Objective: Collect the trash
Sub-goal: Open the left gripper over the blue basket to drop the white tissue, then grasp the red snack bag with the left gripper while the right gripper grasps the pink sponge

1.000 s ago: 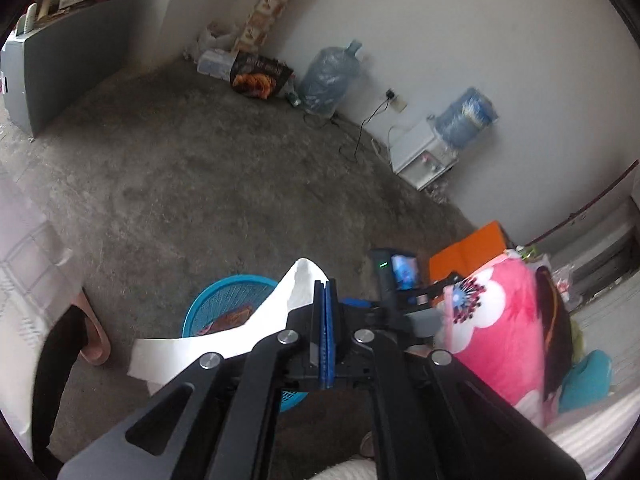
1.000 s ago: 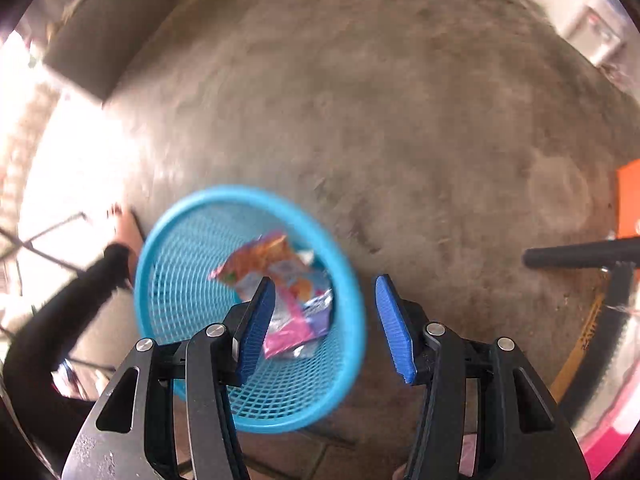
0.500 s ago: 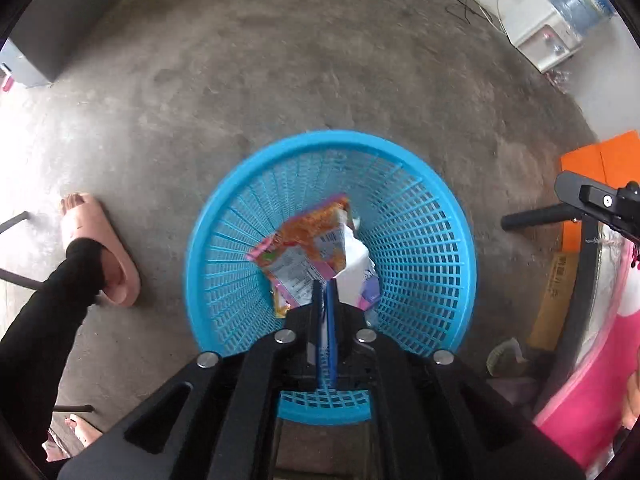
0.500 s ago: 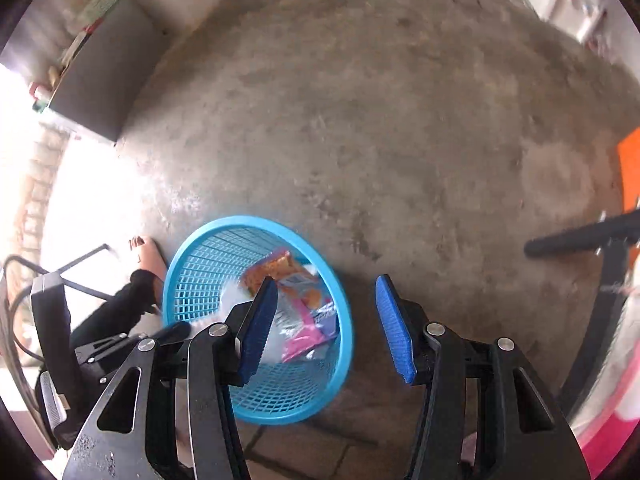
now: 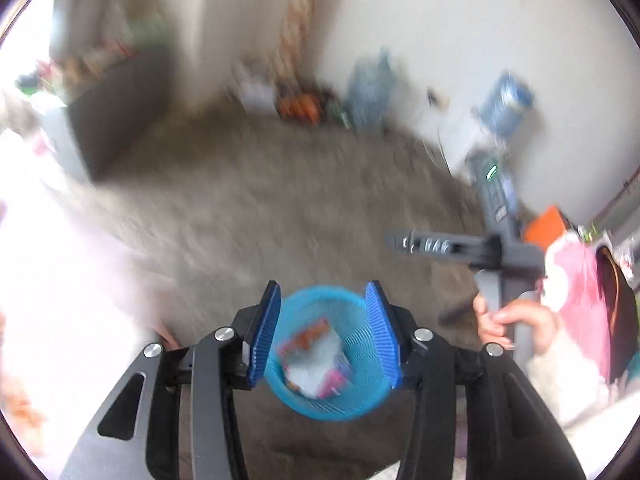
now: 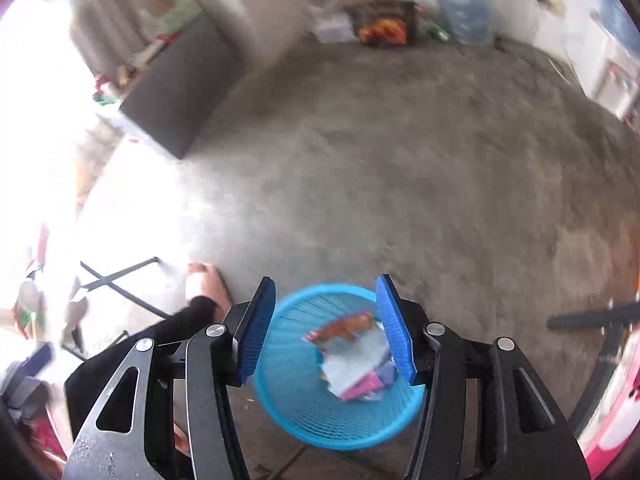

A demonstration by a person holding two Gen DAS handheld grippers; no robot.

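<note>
A blue mesh trash basket (image 5: 362, 404) stands on the concrete floor, also in the right wrist view (image 6: 280, 392). Inside lie an orange snack wrapper (image 5: 306, 336), a white paper sheet (image 5: 308, 376) and pink wrappers (image 6: 366, 384). My left gripper (image 5: 324, 334) is open and empty, above the basket. My right gripper (image 6: 326, 328) is open and empty, also above the basket. The right gripper's handle, held by a hand (image 5: 512, 320), shows at the right of the left wrist view. Both views are motion-blurred.
A grey cabinet (image 6: 176, 92) stands at the left wall. Water bottles (image 6: 462, 0), a dark bag (image 6: 384, 24) and a water dispenser (image 5: 480, 136) line the far wall. A foot in a sandal (image 6: 204, 284) and a folding chair leg (image 6: 116, 280) are left of the basket.
My left gripper has opened and let go of the white paper, which now lies in the basket. Both grippers have tilted up and drawn back from the basket.
</note>
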